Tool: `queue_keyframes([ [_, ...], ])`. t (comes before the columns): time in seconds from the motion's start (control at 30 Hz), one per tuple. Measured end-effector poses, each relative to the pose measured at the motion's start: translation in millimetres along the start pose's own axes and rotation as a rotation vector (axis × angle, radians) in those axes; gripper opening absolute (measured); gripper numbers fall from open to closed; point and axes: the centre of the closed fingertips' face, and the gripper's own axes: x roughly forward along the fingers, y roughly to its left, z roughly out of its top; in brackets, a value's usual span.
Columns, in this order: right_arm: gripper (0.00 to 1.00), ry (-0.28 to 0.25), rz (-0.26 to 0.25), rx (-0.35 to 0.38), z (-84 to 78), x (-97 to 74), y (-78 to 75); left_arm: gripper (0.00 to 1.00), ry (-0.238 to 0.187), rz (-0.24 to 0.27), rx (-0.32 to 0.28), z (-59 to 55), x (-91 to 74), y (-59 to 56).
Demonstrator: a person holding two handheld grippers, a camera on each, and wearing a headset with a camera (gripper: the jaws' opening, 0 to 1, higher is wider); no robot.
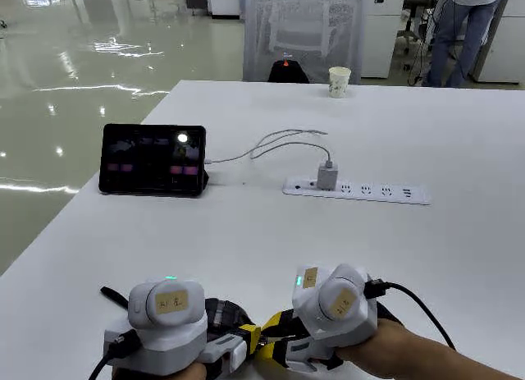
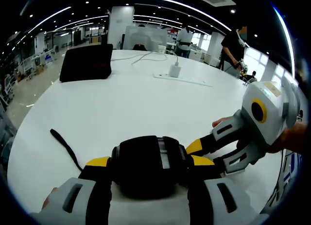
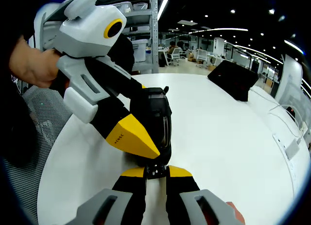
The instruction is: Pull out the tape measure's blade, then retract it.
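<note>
A black tape measure (image 2: 150, 159) sits low over the white table (image 1: 271, 232) near its front edge. My left gripper (image 2: 150, 163) is shut on its case, one yellow-tipped jaw on each side. The case's black wrist strap (image 2: 63, 145) trails on the table to the left. From the opposite side, my right gripper (image 3: 156, 172) meets the case (image 3: 156, 119) with its jaws shut on the blade's end tab at the case mouth. Little or no blade shows between tab and case. In the head view the left gripper (image 1: 244, 337) and right gripper (image 1: 271, 335) nearly touch around the tape measure (image 1: 225, 313).
A dark tablet (image 1: 153, 158) stands at mid-left, cabled to a charger (image 1: 327, 175) in a white power strip (image 1: 357, 190). A paper cup (image 1: 339, 81) sits at the far edge, with a mesh chair (image 1: 303, 27) behind it. A person (image 1: 463, 23) stands at the far right.
</note>
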Motion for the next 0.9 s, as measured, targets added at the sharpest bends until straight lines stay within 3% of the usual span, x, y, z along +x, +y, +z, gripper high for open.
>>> queue_keyframes([
  [0.43, 0.15, 0.016, -0.002, 0.001, -1.0, -0.4, 2.5, 0.60, 0.008, 0.000, 0.002, -0.2, 0.2, -0.6],
  [0.9, 0.24, 0.012, -0.047, 0.045, -8.2, -20.1, 4.4, 0.61, -0.012, -0.020, 0.024, 4.7, -13.0, 1.7],
])
